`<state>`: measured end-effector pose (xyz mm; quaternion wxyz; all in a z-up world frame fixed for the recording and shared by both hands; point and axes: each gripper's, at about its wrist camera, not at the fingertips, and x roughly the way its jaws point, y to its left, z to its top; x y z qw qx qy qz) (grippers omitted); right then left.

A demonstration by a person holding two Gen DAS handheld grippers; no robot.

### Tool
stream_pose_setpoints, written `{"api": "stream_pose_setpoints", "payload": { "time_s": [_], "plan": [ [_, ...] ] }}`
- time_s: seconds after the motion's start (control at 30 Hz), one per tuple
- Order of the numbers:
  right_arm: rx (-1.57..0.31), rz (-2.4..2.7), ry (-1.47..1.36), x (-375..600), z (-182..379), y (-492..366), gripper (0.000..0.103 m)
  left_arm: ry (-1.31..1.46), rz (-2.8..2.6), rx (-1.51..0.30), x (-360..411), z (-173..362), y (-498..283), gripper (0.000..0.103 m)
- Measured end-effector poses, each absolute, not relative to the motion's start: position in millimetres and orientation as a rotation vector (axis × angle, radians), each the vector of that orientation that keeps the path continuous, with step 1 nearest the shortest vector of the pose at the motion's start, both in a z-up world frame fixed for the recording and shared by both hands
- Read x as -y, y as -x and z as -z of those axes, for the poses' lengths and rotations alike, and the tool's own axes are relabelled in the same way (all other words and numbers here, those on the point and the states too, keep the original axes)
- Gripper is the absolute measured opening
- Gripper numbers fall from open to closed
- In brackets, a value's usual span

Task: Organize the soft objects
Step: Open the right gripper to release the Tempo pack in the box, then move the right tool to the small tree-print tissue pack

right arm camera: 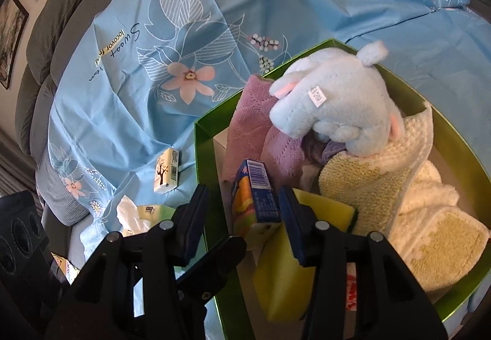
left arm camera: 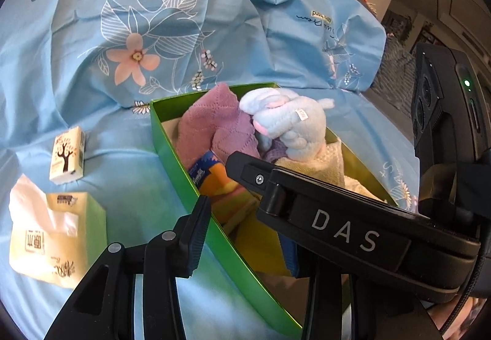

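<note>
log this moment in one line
stage: packing green box | in box: blue plush, purple towel, orange pack | right gripper: straddles box wall and orange pack, grip unclear | on sheet: small tissue pack, large tissue pack

Left gripper (left arm camera: 254, 226): points steeply down at the near corner of the green box (left arm camera: 172, 149).
Left gripper, visible finger (left arm camera: 196, 232): just outside the box's side wall, its tip level with the rim.
Left gripper, other finger: hidden beneath the right gripper's body; jaw state cannot be read.
Right gripper (right arm camera: 244, 202): tilted down, its body crossing over the left gripper above the box's near end.
Right gripper, jaws: parted, astride the box's side wall.
Right gripper, fingers (right arm camera: 195, 214): one outside the wall, one inside the box.
</note>
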<state>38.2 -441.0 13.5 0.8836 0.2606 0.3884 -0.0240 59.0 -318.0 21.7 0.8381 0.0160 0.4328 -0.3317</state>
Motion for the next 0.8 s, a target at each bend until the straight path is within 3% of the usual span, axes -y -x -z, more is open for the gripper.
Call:
{"api": "stream_pose_setpoints", "payload": {
  "time_s": [0.07, 0.13, 0.23, 0.3, 0.47, 0.8],
  "plan": [
    [-0.803, 0.051, -0.552, 441, -16, -33, 0.048, -0.043, 0.717, -0.909, 317, -26, -53, 0.042],
    [-0.777, 0.073, -0.563, 440, -21, -24, 0.054, -0.052, 0.702, -0.861, 315, -34, -44, 0.052],
    [-0.712, 0.12, -0.521, 437, -33, -13, 0.07, -0.023, 0.688, -0.848, 309, -41, -36, 0.066],
    [-0.671, 0.144, -0.514, 437, -39, -6, 0.09, -0.016, 0.675, -0.847, 303, -45, -31, 0.079],
    [-0.639, 0.152, -0.512, 435, -43, 1, 0.1, 0.044, 0.657, -0.805, 270, -58, -19, 0.08],
    [-0.658, 0.122, -0.433, 404, -44, -8, 0.101, 0.146, 0.409, -0.808, 143, -65, -22, 0.08]
  ]
}}
